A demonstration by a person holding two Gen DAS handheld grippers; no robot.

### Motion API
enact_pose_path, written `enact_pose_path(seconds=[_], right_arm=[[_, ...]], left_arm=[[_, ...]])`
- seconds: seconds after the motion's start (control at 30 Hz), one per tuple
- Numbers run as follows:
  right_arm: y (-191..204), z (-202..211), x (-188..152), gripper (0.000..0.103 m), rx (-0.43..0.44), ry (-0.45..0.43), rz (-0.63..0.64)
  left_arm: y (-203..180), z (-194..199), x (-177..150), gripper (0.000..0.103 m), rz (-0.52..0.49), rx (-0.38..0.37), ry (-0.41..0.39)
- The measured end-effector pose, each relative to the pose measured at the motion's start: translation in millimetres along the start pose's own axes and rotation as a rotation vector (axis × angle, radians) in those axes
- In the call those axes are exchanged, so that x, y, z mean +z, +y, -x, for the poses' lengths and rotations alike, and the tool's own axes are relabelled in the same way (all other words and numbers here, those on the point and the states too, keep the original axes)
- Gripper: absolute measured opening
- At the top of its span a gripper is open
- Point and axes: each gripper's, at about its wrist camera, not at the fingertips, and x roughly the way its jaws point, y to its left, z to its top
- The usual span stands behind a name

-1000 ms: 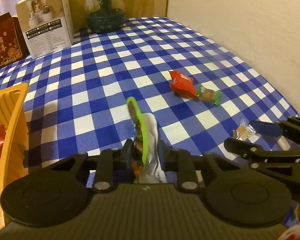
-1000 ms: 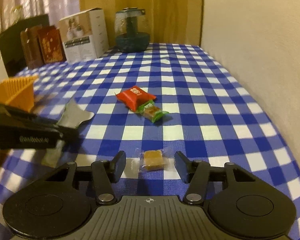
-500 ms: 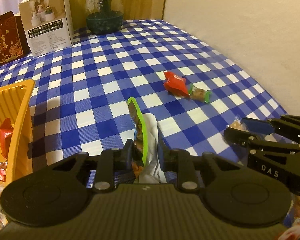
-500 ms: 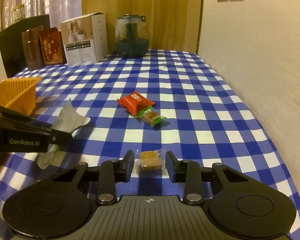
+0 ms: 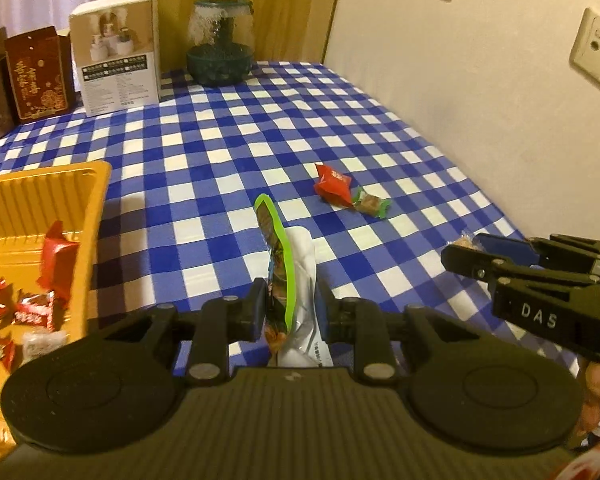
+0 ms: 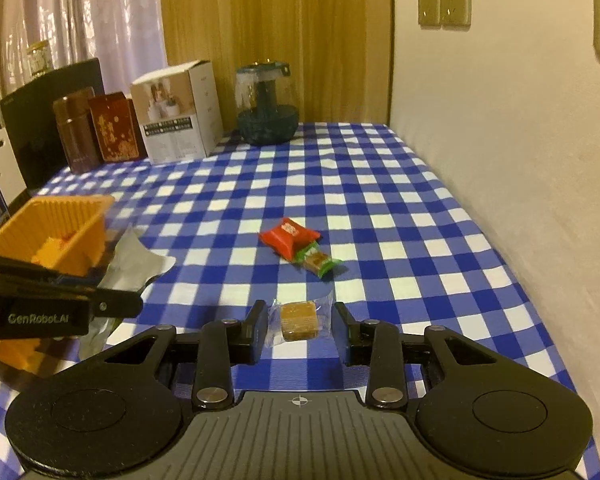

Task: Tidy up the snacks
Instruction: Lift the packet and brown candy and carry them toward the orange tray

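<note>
- My left hand-held gripper (image 5: pixel 291 312) is clamped on a flat snack pouch (image 5: pixel 288 280) with a green edge, standing upright between its fingers. The foil looks thin, light and crinkly, so I judge a firm pinch low on the pouch holds it best.
- The orange tray (image 5: pixel 96 200), already holding red candies, sits just left of that gripper.
- My right hand-held gripper (image 6: pixel 300 330) is open, its fingers on either side of a small caramel square in clear wrap (image 6: pixel 299 320); whether it rests on the checked tabletop (image 6: pixel 380 200) I cannot tell. It looks light and slippery; I would squeeze the block, not the wrapper ends.
- Ahead lie a red packet (image 6: pixel 288 236) and a green-wrapped sweet (image 6: pixel 317 263), touching.
</note>
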Motion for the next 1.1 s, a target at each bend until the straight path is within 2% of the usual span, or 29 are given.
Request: enact_pose_path(seconds=[0.5,1.1], right_arm=[[32,55,19,0.035,0.027,-0.028,0.024],[84,86,10,0.035,0.102,-0.028,0.040]], left_arm=[[5,70,-15,0.023,0.026,0.008,-0.050],[22,130,-37,0.023,0.058,0.028,-0.086]])
